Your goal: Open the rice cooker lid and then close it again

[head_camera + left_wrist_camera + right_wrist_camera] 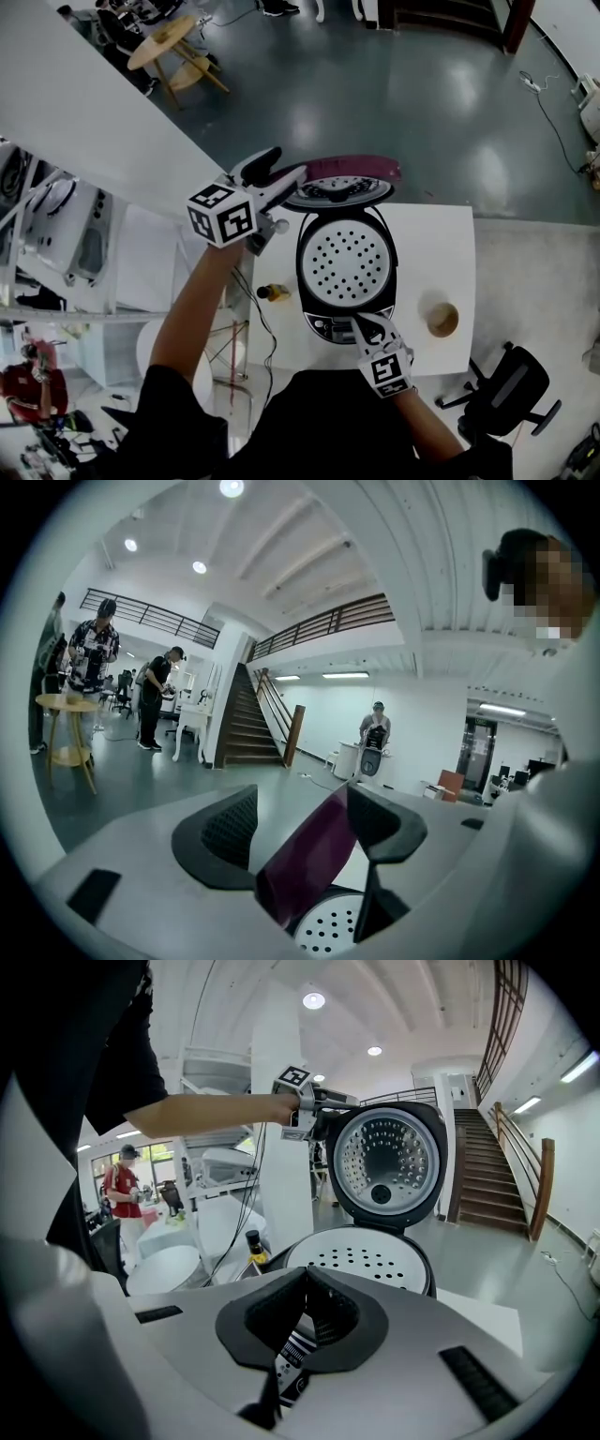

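The left arm is stretched well forward, its bare forearm running up from a black sleeve to the left tool (286,180), which lies close to level and meets the left edge of the raised lid (339,190). In the left gripper view this tool (300,803) stands wide: the dark purple rim of the lid (305,860) runs between the jaws, lying against the right jaw with a gap at the left one, so nothing is clamped. The right arm is bent in close to the body, and the right tool (361,322) slants down at the front panel of the rice cooker (302,272). Its jaws are pressed together with nothing between them, as the right gripper view (305,1274) shows. The one rice cooker sits in the middle of the white desk (441,244), its single lid open and upright at the far side, inner face toward the person. One perforated tray (345,260) fills the pot. Also on the desk are one small bottle (272,292) just left of the cooker and one round cup (442,319) to its right, apart from it.
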`<state>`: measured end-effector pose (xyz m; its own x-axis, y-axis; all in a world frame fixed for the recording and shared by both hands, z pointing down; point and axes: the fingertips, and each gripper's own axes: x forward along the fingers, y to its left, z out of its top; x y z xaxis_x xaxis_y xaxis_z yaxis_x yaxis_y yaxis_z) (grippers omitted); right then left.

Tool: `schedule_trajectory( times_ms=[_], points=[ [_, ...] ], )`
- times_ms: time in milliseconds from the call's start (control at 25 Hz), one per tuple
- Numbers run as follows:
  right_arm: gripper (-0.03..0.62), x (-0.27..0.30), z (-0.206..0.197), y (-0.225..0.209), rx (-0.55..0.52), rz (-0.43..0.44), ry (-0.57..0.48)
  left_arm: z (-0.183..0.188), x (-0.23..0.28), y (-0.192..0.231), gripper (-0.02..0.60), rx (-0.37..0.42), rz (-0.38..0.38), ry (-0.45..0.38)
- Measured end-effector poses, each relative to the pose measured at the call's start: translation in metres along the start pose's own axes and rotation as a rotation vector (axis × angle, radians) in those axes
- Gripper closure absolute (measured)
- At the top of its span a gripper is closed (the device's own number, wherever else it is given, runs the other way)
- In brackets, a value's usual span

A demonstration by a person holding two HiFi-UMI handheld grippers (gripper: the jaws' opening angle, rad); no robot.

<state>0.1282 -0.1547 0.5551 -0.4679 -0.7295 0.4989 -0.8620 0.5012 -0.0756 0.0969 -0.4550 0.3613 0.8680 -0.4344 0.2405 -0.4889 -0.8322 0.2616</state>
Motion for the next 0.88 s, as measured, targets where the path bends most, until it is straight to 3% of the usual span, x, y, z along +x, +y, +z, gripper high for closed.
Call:
schedule_trajectory(
  times_ms=[280, 480, 880],
  points=[
    [0.594, -0.002, -0.004, 0.001, 0.014, 0.004, 0.009, -0.001, 0.001, -0.001, 0.307, 0.025, -0.022, 0.036],
    [0.594, -0.002, -0.008, 0.005, 0.023, 0.012, 0.015, -0.001, -0.001, -0.011, 0.346, 0.123, -0.051, 0.068],
    [0.594, -0.008, -0.011, 0.009, 0.057, 0.013, 0.012, -0.013, -0.011, -0.038, 0.397, 0.221, -0.207, 0.164]
  ],
)
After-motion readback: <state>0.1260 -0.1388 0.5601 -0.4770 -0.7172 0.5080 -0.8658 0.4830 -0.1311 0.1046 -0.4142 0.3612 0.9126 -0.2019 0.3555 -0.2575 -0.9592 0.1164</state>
